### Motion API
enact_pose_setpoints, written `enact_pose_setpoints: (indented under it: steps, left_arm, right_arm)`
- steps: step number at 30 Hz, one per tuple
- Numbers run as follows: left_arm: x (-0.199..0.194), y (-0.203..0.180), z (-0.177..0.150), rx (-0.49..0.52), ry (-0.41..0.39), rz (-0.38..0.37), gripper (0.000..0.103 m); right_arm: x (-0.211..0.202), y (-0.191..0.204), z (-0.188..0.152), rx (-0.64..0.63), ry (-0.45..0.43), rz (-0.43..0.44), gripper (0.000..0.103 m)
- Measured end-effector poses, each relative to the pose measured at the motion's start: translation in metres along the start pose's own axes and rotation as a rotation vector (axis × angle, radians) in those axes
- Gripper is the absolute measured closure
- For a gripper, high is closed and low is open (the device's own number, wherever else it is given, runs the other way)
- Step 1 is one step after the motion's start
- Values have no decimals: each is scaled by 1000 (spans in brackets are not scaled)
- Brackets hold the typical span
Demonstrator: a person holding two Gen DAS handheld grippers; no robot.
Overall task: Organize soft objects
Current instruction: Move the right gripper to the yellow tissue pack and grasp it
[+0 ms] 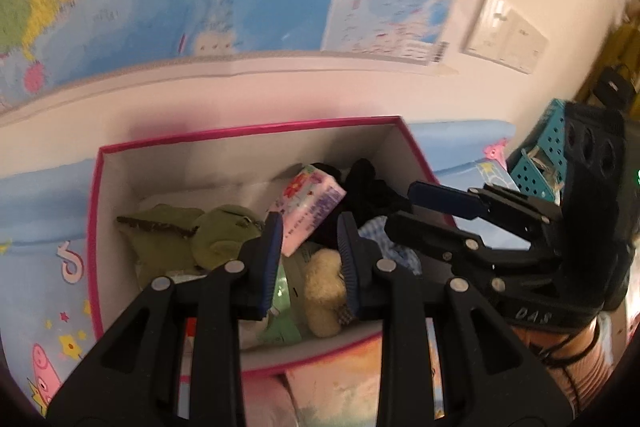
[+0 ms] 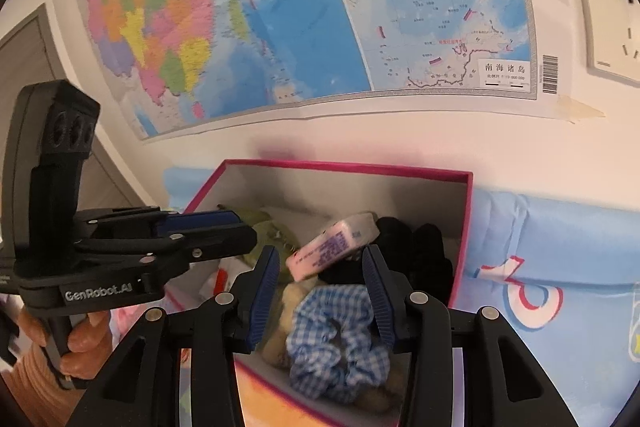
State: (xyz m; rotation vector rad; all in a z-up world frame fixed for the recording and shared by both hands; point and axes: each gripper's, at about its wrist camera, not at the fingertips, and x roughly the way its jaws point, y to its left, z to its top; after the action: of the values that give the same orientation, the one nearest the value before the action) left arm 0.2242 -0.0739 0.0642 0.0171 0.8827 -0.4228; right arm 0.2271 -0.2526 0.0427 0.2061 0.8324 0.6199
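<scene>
Blue-padded right gripper [image 2: 320, 291] parted, empty, above checked scrunchie [image 2: 340, 339]; left gripper [image 1: 308, 259] parted, empty, over box [image 1: 96, 227].

"genrobot.ai" on left gripper [image 2: 240, 227]; "南海诸岛" on wall map [image 2: 505, 69]

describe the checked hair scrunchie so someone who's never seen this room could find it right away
Below the wall map stands an open pink-edged cardboard box. In its near end lies the blue-and-white gingham fabric scrunchie, on a beige plush toy. It is the only checked, ruffled piece among plain green, black and beige items.
</scene>
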Motion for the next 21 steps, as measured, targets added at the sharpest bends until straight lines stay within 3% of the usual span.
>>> enact_pose_setpoints:
  steps: [6,13,21]
  left_arm:
    - [-34,-16,-27,70,-82,-21,72]
    - [-66,-38,-68,152,-148,30,65]
    - [-85,-50,-111,163,-133,33,63]
  right_arm:
    - [-26,14,-12,-30,-29,34,59]
    - [-61,32,-37,-68,-43,90,57]
    - [-89,49,-74,-90,-33,131,52]
